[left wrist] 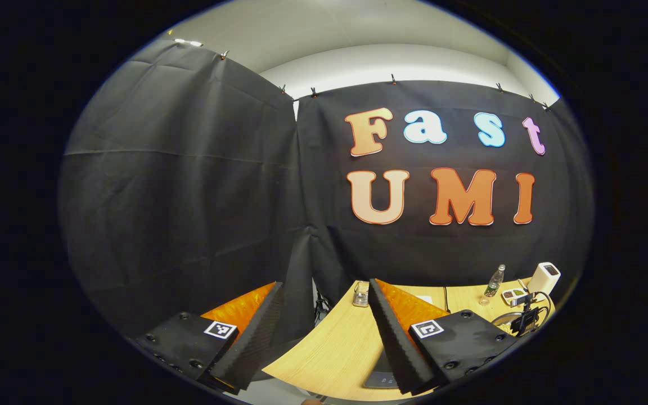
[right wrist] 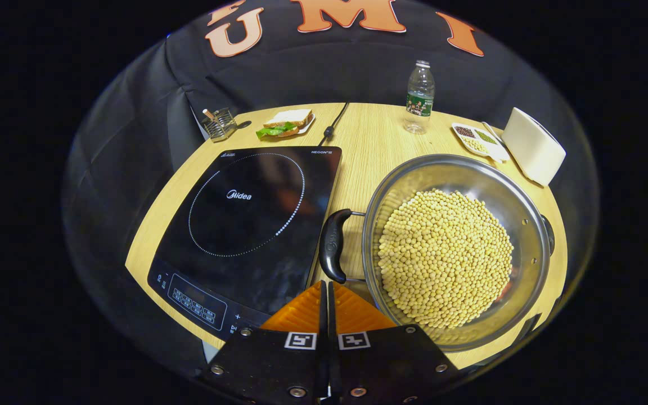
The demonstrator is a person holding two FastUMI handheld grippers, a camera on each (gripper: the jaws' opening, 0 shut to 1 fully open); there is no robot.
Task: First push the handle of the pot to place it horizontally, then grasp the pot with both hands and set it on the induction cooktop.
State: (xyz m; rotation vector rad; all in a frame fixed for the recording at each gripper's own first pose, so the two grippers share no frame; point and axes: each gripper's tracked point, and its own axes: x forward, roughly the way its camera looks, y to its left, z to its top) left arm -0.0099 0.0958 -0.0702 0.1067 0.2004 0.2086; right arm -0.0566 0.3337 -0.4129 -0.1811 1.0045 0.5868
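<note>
A steel pot full of yellow beans rests on the wooden table, to the right of the black induction cooktop. Its left black handle lies beside the cooktop's right edge; the other handle shows at the right rim. My right gripper is shut with nothing held, its tips just below the left handle. My left gripper is open and raised, pointing at the cloth wall above the table's left end. A corner of the cooktop peeks out below its right finger.
At the back of the table stand a water bottle, a sandwich on a plate, a small metal holder, a divided dish of spices and a white box-like device. The cooktop's cable runs to the back edge.
</note>
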